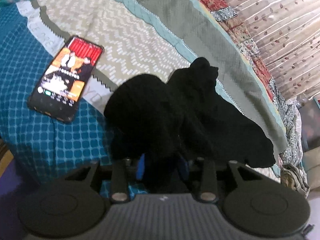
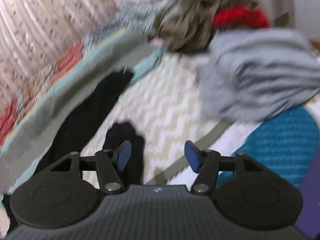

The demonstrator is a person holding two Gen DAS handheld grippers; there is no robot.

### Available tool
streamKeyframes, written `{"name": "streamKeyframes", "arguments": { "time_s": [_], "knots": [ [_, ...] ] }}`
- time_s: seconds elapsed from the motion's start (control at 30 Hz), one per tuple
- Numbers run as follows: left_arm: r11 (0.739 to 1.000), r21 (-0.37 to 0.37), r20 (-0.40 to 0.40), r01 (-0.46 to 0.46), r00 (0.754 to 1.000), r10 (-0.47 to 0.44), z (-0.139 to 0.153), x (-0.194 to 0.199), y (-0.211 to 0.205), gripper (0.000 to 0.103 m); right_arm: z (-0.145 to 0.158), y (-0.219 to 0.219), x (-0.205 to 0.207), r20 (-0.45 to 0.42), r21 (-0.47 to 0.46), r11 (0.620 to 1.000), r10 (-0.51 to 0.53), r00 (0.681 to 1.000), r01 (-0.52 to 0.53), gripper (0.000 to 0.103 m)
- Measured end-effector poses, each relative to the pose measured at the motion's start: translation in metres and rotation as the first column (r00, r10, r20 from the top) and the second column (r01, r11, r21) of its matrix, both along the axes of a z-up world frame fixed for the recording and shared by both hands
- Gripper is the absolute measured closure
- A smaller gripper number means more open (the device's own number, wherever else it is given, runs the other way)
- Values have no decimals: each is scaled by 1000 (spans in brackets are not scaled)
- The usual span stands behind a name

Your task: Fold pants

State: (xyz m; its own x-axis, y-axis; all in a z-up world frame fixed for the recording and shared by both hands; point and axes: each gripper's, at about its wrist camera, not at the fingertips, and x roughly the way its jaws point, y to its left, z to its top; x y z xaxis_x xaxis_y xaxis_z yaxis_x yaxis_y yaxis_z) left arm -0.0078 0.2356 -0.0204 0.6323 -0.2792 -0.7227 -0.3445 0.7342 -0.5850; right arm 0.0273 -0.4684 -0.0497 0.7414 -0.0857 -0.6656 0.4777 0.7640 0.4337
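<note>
Black pants (image 1: 180, 104) lie bunched in a heap on the bed, right in front of my left gripper (image 1: 162, 168). Its blue pads stand a little apart, with a fold of the black cloth lying between them and hiding most of both pads. In the blurred right wrist view a long stretch of the pants (image 2: 90, 116) runs along the bed's left side, and one end bunches behind the left fingertip (image 2: 124, 154). My right gripper (image 2: 158, 156) is open above the zigzag cover, with nothing between its pads.
A lit phone (image 1: 66, 80) lies on the blue checked sheet (image 1: 50, 140) to the left. A grey garment (image 2: 260, 70), a brown one (image 2: 186, 26) and a red one (image 2: 240, 18) are piled at the bed's far right. A patterned curtain (image 1: 280, 20) hangs beyond the bed.
</note>
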Motion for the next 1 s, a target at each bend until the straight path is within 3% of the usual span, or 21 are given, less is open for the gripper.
{"name": "streamKeyframes", "arguments": {
  "time_s": [0.1, 0.17, 0.23, 0.33, 0.47, 0.53, 0.7, 0.87, 0.93, 1.0],
  "knots": [
    [1000, -11, -6, 0, 1000, -1, -8, 1, -4, 75, -27, 6, 17, -23, 61, 998, 3, 1000, -2, 42],
    [1000, -19, -4, 2, 1000, -2, -8, 0, -7, 84, -37, 5, 24, -11, 46, 998, -32, 999, 33, 54],
    [1000, -16, 2, 9, 1000, -9, -8, 1, -9, 86, -38, 3, 30, 21, 48, 998, -51, 998, 50, 60],
    [1000, -13, -3, 15, 1000, -15, -8, 4, -16, 86, -40, 13, 50, 4, 33, 999, 21, 1000, -21, 61],
    [999, -15, 6, 28, 1000, -28, -6, 6, -22, 86, -28, 40, 65, -27, 17, 984, 176, 984, -176, 90],
    [999, -17, 14, 28, 1000, -28, -3, 6, -21, 86, -17, 48, 62, -33, -47, 983, 176, 984, -177, 93],
    [999, -48, 28, -3, 1000, 4, 0, 2, -7, 91, 35, 12, 3, 132, -5, 1000, -19, 991, 20, 95],
    [995, -103, 45, -5, 999, 10, -1, 0, -1, 93, 89, -11, -70, 272, -93, 950, -264, 925, 298, 94],
    [991, -134, 50, 4, 999, 3, -4, 4, -4, 93, 98, -15, -75, 290, -112, 928, -312, 905, 355, 94],
    [994, -110, 51, 7, 999, -1, -4, 9, -7, 94, 99, -18, -59, 266, -133, 933, -291, 919, 334, 88]
  ]
}}
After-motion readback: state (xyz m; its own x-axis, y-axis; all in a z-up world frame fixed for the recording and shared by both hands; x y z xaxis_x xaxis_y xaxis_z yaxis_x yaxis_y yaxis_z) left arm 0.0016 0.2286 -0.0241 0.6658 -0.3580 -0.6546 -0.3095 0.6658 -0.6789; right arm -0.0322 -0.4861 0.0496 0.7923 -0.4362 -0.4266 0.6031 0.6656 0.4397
